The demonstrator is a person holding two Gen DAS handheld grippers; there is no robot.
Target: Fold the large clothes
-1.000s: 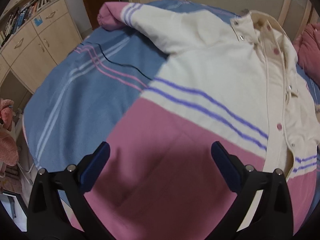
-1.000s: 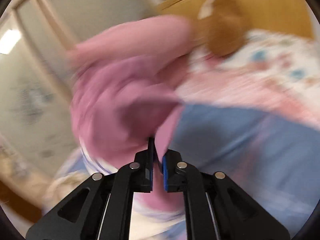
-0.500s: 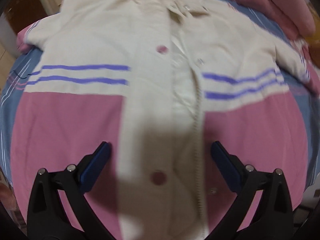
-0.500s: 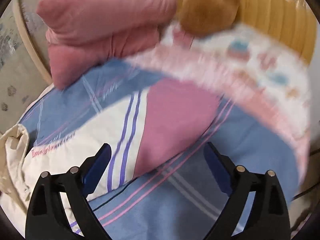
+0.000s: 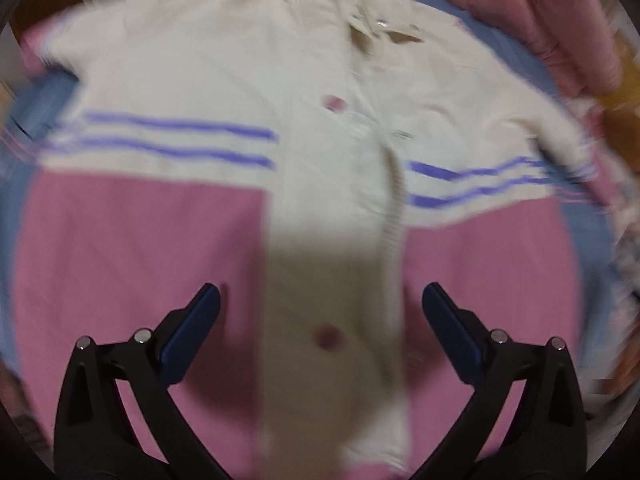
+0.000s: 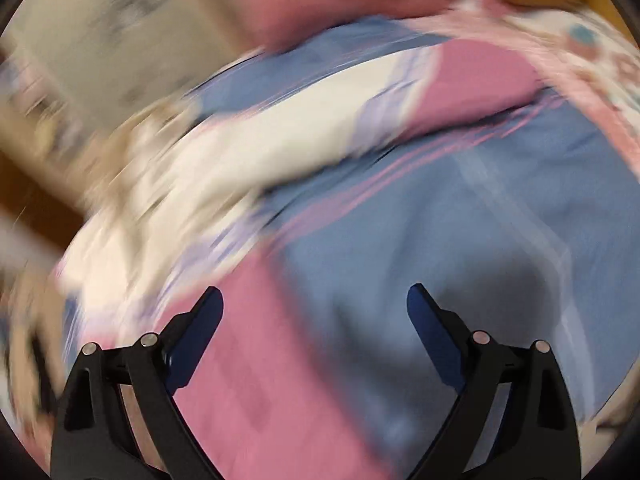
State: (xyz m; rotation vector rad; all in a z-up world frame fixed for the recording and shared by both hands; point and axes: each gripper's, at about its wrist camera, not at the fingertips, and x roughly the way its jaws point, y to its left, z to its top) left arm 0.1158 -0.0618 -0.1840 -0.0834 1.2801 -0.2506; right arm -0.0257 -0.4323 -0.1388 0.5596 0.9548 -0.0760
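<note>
Both the left tongs (image 5: 321,308) and the right tongs (image 6: 315,310) are built of matte black angular arms with triangular cut-outs. Each arm carries two silver round screw heads and ends in a dark blue pad.

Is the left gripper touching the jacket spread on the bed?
Cannot tell. In the left wrist view the left gripper is open over the jacket, clamping nothing, but blur hides any gap.

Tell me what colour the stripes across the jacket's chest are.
Purple, two thin stripes on the cream part of the jacket, above the pink panel; clearest in the left wrist view.
</note>
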